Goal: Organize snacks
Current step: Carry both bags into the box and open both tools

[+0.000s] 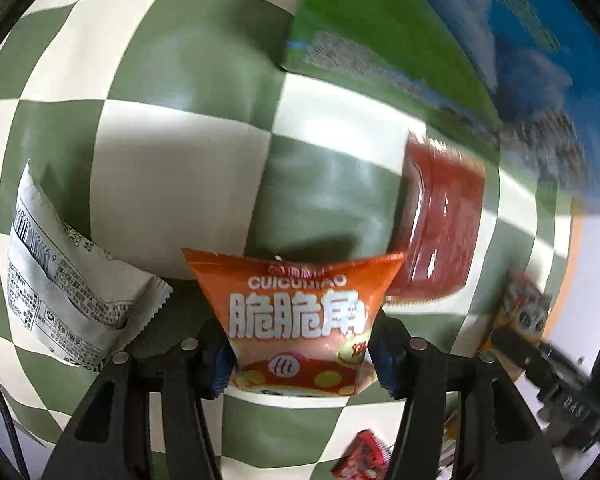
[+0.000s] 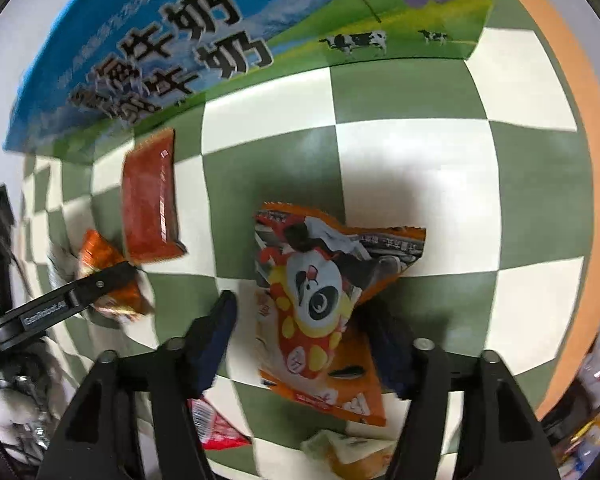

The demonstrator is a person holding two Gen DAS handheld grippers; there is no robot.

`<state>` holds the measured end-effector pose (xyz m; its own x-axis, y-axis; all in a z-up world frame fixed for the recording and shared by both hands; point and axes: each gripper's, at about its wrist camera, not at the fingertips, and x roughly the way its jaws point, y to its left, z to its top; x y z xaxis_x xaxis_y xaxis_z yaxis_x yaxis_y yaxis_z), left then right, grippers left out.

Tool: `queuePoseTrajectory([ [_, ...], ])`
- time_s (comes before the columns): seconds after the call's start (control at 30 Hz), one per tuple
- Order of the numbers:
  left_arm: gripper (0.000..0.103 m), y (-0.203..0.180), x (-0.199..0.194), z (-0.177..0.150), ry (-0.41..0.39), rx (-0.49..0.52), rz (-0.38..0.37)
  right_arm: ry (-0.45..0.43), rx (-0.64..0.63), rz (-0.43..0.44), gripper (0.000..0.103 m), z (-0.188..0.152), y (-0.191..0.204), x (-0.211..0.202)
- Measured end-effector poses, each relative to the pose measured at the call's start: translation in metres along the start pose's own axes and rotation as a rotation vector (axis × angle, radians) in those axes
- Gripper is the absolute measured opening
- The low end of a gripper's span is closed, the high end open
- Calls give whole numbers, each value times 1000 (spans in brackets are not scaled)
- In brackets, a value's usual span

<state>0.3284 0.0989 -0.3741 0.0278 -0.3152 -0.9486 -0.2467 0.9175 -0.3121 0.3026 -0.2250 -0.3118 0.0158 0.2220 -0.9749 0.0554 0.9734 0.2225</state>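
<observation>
My left gripper (image 1: 302, 356) is shut on an orange corn-snack bag (image 1: 296, 316) and holds it above the green-and-white checked cloth (image 1: 172, 184). The same bag and left gripper show in the right wrist view (image 2: 108, 280) at the left. My right gripper (image 2: 312, 332) is open, its jaws on either side of an orange panda-print snack bag (image 2: 324, 308) lying on the cloth. A red flat packet (image 1: 440, 232) lies ahead, also in the right wrist view (image 2: 150, 200). A blue-and-green milk carton box (image 2: 204, 40) stands at the back.
A white packet with a barcode (image 1: 60, 280) lies at the left. A small red packet (image 2: 216, 428) and a pale yellow packet (image 2: 348, 448) lie near the cloth's front edge. An orange table border (image 2: 572, 160) runs along the right.
</observation>
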Motion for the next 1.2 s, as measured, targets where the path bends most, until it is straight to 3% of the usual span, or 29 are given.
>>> queuePoseTrajectory([
  [0.2,54,3,-1,-5,-38,-11,39,-5,59,10,73,2,-5,-11],
  [0.37,43,-49,-10,-26,-84,37,124,-26,30,-71,73,-4,9,3],
  [0.47,41,-54,-14,-38,-103,82,173,-66,-57,-181,59,-15,22,9],
  [0.57,40,-62,-19,-49,-108,102,184,-105,-86,-189,52,-25,20,7],
  [0.73,40,-65,-44,-65,-131,105,157,-125,-61,-91,46,-39,9,-15],
  [0.97,40,-87,-102,-82,-193,138,77,-173,-55,77,46,-51,-3,-73],
  [1.2,40,-122,-169,-60,-278,222,5,-249,-88,203,46,-25,8,-135],
])
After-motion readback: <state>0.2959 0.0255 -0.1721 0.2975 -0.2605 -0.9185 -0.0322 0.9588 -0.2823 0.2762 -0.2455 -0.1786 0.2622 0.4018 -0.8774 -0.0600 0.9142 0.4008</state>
